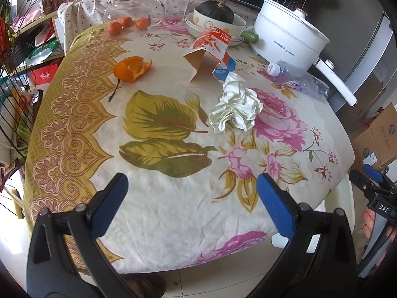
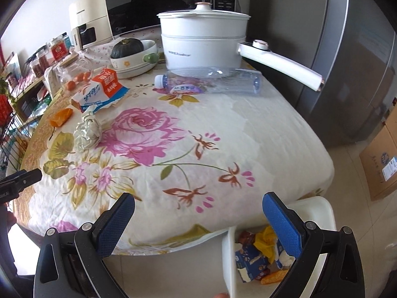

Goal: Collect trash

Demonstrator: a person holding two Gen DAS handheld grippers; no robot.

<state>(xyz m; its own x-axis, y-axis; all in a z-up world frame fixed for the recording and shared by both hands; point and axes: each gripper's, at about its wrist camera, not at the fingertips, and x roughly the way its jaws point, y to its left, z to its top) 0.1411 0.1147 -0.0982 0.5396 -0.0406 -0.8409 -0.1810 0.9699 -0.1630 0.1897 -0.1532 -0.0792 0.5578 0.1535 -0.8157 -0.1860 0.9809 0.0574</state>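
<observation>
Trash lies on the flowered tablecloth (image 1: 173, 198): a crumpled white wrapper (image 1: 235, 106) (image 2: 86, 130), a torn milk carton (image 1: 213, 49) (image 2: 99, 90), an orange peel (image 1: 131, 69) (image 2: 60, 116) and an empty plastic bottle (image 1: 297, 77) (image 2: 211, 80). A white bin (image 2: 229, 255) holding wrappers stands on the floor at the table's near right corner. My left gripper (image 1: 192, 204) hovers open over the near table edge, well short of the wrapper. My right gripper (image 2: 198, 221) (image 1: 369, 178) is open above the edge next to the bin, holding nothing.
At the back stand a white electric pot (image 2: 202, 42) with a long handle (image 2: 280, 67), stacked bowls with a dark squash (image 1: 218, 12), a glass jar (image 1: 134, 10) and small oranges (image 1: 126, 23). Shelves (image 1: 22, 49) stand left, a fridge (image 2: 347, 62) and cardboard box (image 2: 382, 161) right.
</observation>
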